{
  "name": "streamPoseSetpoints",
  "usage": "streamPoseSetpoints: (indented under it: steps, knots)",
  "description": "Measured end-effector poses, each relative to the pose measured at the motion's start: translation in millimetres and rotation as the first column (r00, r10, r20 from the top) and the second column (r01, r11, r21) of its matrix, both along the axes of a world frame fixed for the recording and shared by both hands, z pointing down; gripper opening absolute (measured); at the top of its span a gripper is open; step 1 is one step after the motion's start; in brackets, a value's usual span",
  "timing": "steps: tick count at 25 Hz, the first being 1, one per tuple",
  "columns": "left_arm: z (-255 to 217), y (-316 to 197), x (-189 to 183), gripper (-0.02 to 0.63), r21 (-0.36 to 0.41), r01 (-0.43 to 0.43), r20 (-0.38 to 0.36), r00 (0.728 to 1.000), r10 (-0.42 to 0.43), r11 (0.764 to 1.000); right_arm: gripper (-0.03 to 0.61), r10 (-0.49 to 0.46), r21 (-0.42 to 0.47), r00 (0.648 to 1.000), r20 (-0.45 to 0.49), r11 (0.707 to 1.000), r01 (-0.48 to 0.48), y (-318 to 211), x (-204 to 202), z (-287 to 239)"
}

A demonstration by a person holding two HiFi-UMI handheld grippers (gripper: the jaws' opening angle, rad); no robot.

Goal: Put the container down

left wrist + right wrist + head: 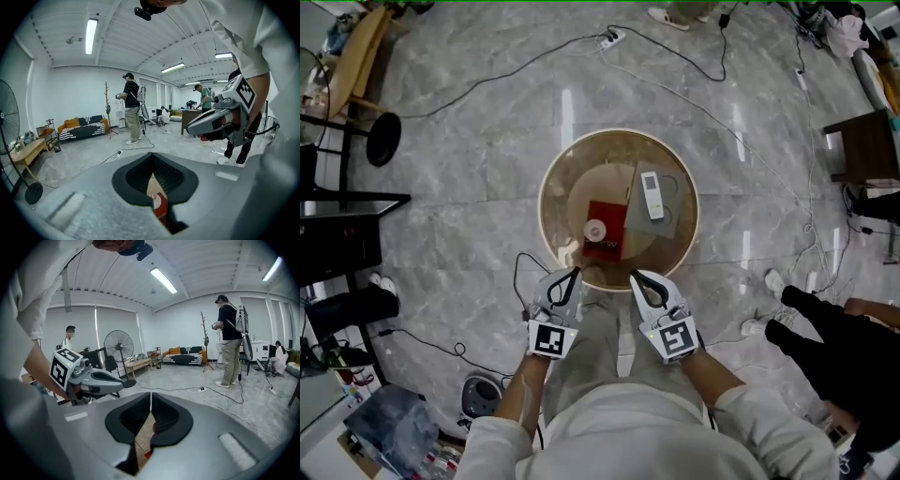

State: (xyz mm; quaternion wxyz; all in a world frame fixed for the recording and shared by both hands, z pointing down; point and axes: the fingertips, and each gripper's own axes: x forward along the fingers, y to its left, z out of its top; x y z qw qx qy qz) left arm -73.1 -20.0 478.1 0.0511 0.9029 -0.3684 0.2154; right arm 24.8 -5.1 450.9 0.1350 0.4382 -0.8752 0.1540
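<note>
Left gripper (pixel 573 276) and right gripper (pixel 636 278) are held fully closed, nothing gripped. Red container (pixel 604 232) is set on the round table (pixel 581 169) beyond; its white print is unreadable.

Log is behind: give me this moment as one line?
left tool: shut, empty | right tool: shut, empty | red container: on table, not held

The red container (pixel 605 232) and remote (pixel 652 195) fill the round table's (pixel 565 186) centre; left side open
</note>
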Motion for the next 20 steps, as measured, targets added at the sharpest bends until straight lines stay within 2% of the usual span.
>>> streamPoseSetpoints:
  steps: [3,8,15,20]
  knots:
    - [-14.4,9.6,6.5,0.0,-0.017,-0.007,-0.015,1.0,0.007,1.0,-0.002,0.001,-0.002,1.0,-0.024,1.0,-0.001,8.9,5.7,-18.2]
    - [-37.8,6.5,-7.9,0.0,-0.018,0.045,-0.1,0.994,-0.047,0.999,-0.002,-0.039,0.003,0.998,-0.052,0.999,0.039,8.4,-4.2,-38.1]
    - [-74.1,11.2,-20.8,0.0,-0.022,0.04,-0.092,0.995,-0.042,0.999,-0.002,-0.065,-0.004,0.996,-0.068,0.998,0.065,22.1,-5.8,-62.8]
    - [-85.6,13.6,-20.0,0.0,-0.022,0.039,-0.104,0.994,-0.041,0.999,-0.002,-0.042,-0.01,0.997,-0.065,0.999,0.041,23.8,2.0,-73.6]
